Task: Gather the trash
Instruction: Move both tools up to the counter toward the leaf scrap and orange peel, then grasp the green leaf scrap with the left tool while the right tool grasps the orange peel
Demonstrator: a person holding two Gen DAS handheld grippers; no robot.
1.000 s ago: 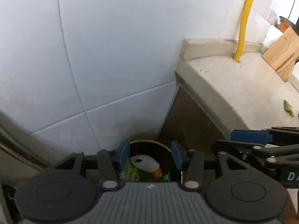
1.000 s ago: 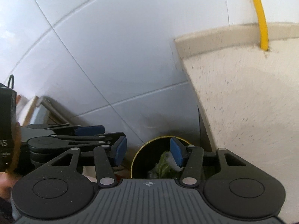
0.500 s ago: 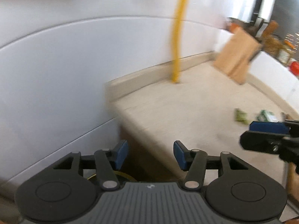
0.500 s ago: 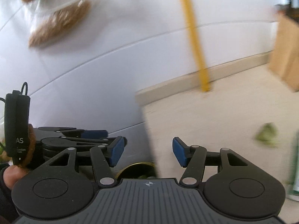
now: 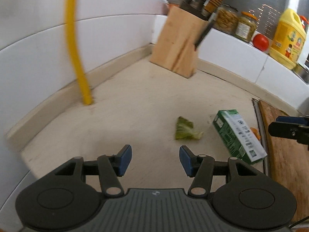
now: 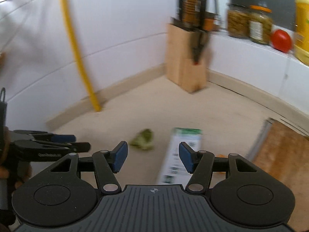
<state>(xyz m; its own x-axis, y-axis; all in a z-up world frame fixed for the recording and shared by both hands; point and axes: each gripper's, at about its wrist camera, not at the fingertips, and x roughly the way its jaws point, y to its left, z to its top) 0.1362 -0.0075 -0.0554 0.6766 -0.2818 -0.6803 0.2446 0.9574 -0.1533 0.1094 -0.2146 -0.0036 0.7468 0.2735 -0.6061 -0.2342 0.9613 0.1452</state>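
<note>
Over on the left, one yellow pipe [image 5: 77,44] runs down the white tiled wall [image 5: 34,29] to the pale tabletop [image 5: 135,104]. One left hand-held gripper [image 5: 155,160] hangs over the near part of the tabletop. Its two blue pads [image 5: 124,159] are apart, with nothing between them.

Next comes one wooden knife block [image 5: 177,44], standing far back in the corner with dark handles sticking out of the top. In front of it, near the middle of the tabletop, lies one green leaf scrap [image 5: 185,130]. Just to the right of the leaf lies one green and white carton [image 5: 237,135], flat on its side. One small orange bit [image 5: 255,132] sits by the carton, at the edge of one wooden cutting board [image 5: 285,154].

One right hand-held gripper [image 6: 153,158] is above the carton's near end. Its two pads are apart too, and they grip nothing; the carton lies below and behind them on the tabletop.

Up on the back ledge [image 5: 241,44], to the right, I count two glass jars [image 5: 246,27], one red tomato [image 5: 260,42] and one big yellow bottle [image 5: 287,38].
</note>
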